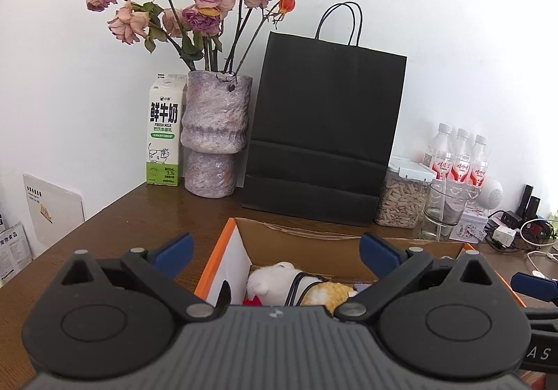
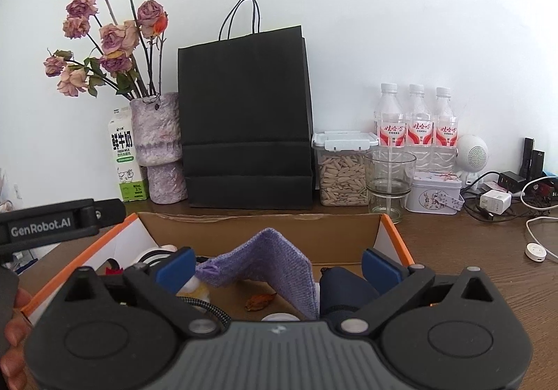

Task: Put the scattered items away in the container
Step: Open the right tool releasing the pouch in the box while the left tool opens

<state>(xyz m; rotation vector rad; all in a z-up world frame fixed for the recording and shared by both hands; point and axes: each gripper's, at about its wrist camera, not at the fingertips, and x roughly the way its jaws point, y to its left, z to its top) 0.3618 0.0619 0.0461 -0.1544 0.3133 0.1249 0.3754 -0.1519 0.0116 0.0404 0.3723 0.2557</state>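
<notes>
Both grippers, left gripper and right gripper, gape wide and empty over the orange-edged cardboard box. Folded lilac knitted cloth and white plush toy sit inside; tidying looks nearly finished.

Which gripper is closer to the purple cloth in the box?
Right. The right hand-held gripper hangs open directly over the purple cloth. The left hand-held gripper is open over the box's other end, above the white plush toy.
</notes>
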